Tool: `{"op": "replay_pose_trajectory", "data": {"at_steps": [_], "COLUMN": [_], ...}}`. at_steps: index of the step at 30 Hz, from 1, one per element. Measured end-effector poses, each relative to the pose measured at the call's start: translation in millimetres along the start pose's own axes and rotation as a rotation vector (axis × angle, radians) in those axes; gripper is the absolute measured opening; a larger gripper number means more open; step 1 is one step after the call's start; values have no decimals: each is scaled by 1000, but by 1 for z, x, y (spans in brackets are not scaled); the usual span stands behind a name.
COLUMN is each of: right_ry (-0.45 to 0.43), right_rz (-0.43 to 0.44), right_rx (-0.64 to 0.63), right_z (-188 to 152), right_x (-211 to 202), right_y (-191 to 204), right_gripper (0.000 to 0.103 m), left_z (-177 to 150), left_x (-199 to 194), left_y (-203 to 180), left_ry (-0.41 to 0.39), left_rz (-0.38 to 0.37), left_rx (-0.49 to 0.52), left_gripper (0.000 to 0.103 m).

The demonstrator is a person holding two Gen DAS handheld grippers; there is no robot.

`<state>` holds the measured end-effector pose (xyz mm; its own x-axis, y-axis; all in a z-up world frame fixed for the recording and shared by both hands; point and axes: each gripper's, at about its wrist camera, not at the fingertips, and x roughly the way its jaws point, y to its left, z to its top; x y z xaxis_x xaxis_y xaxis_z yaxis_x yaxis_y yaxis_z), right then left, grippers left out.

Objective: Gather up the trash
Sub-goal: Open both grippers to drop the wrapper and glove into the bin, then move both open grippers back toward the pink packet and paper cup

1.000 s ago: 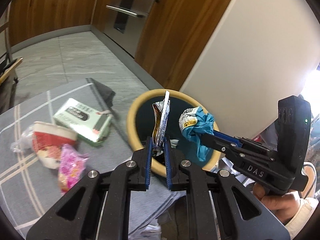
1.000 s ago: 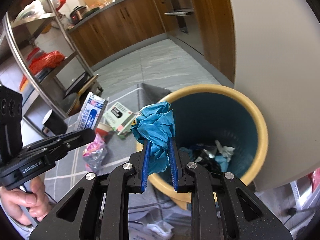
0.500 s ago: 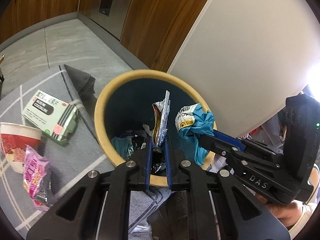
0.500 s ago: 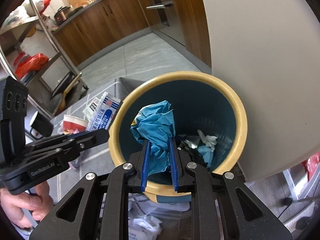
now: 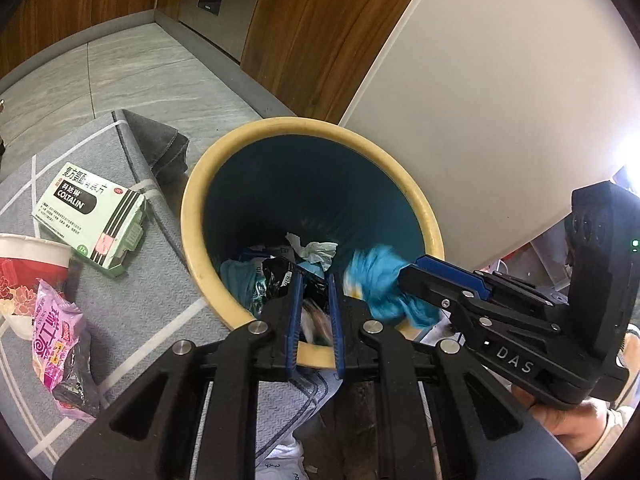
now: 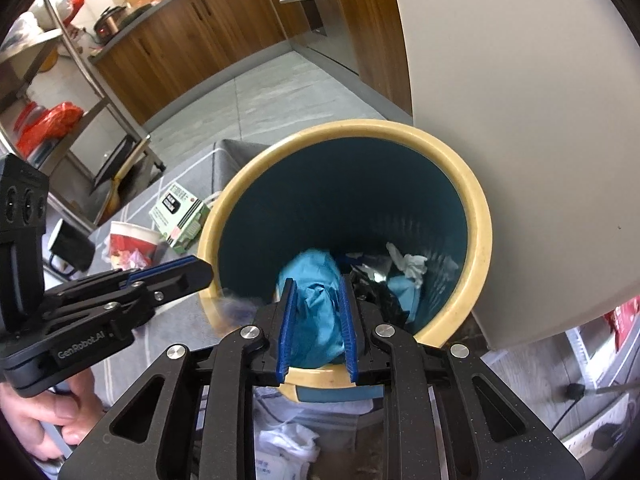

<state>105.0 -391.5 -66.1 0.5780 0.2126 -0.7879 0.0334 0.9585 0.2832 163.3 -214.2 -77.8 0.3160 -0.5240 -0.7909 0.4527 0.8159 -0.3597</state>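
Both grippers hang above the bin [image 5: 200, 184]. The right gripper [image 6: 316, 320], jaws parted, has the blue wrapper [image 6: 316, 312] loose between its fingers, over the bin's mouth at the near rim; whether the fingers grip it cannot be told. The left gripper [image 5: 314, 312] is slightly open; a blurred scrap [image 5: 314, 320] sits between its fingers, seemingly falling. The bin holds crumpled paper [image 5: 316, 250] and dark wrappers; a green box [image 5: 92, 216], a red cup [image 5: 28, 264] and a pink packet [image 5: 56, 340] lie on the mat [image 5: 132, 312] left of the bin, nearer the left gripper.
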Motion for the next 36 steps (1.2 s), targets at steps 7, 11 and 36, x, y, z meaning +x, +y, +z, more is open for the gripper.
{"op": "replay_pose_trajectory", "data": {"at_steps": [7,11,36], "right_ry": [-5,-19,-18], "right_rz": [9,27,122], "right_rx": [5,8,-65], "right_z": [0,0,7], "right_x": [0,-2,7], "right_y": [2,5,67], "right_gripper": [30,38,52], "left_z": [-2,-3,-31], "left_x": [-15,-30,-114], "left_y": [2,5,81], "left_ry": [-26,-62,-198], "left_rz": [3,6,137], "left_rx": [-3,-4,-107], "left_gripper": [24,43,63]}}
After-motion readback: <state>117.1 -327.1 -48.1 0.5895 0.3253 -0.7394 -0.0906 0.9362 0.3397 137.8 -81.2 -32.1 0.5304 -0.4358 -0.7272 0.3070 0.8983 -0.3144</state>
